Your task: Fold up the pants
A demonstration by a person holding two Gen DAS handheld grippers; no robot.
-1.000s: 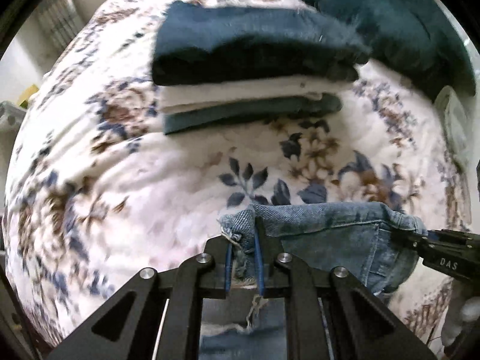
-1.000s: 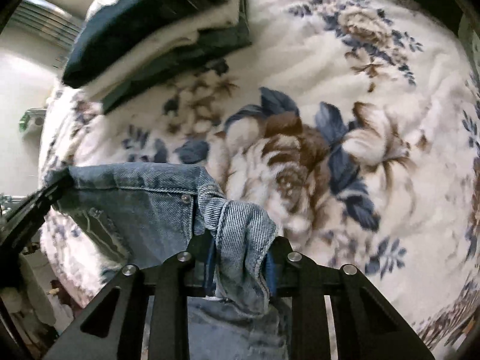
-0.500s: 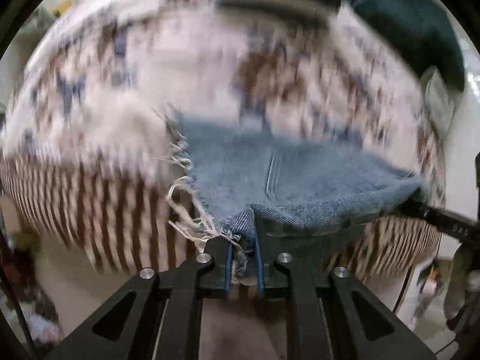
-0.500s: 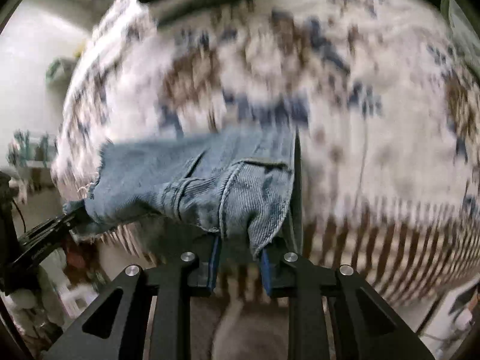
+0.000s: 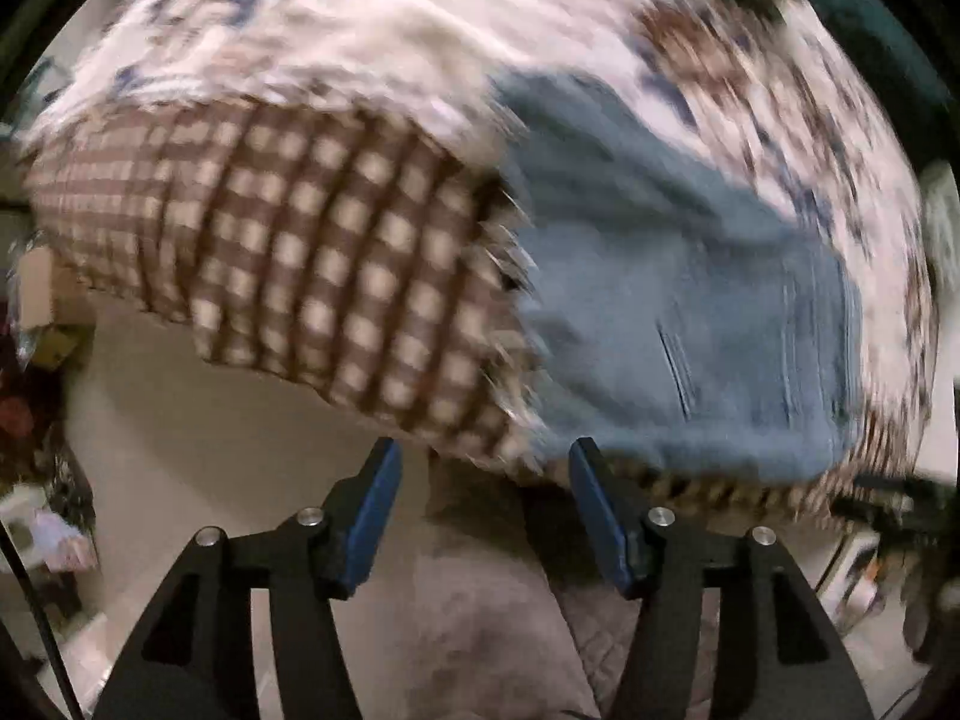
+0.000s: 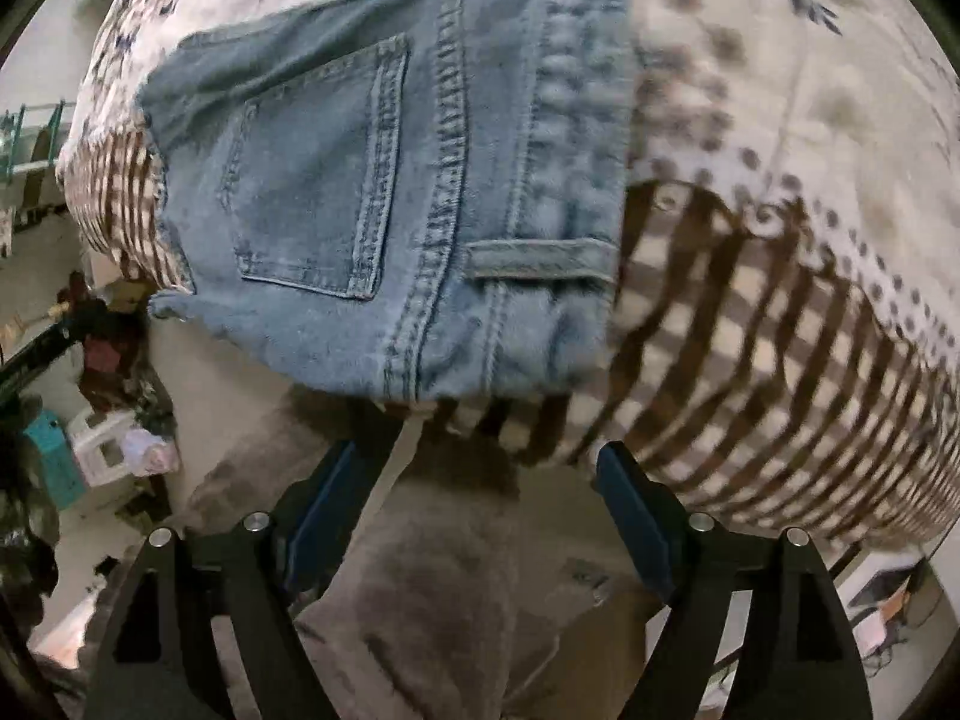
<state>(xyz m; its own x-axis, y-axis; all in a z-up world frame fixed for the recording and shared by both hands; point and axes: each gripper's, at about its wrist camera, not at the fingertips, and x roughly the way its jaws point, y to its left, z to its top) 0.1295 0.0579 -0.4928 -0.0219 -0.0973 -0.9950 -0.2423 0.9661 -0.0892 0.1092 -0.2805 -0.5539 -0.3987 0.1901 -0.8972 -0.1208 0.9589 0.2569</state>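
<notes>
I'm seeing my left gripper [image 5: 480, 480] and right gripper [image 6: 480, 480] showing matte black angular linkage arms, silver round screws at the joints, and blue pads [image 5: 375, 516] lining the fingers.

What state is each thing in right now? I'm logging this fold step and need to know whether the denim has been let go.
Left gripper: open, holding nothing, short of the bed edge.
Right gripper: open, holding nothing.
Light blue denim pants: released, lying flat at the bed edge, back pocket up, frayed hem overhanging.
Floral white fleece blanket: spread over the bed, under the denim.
Brown checked bed cover: hanging down the bed's side.
</notes>
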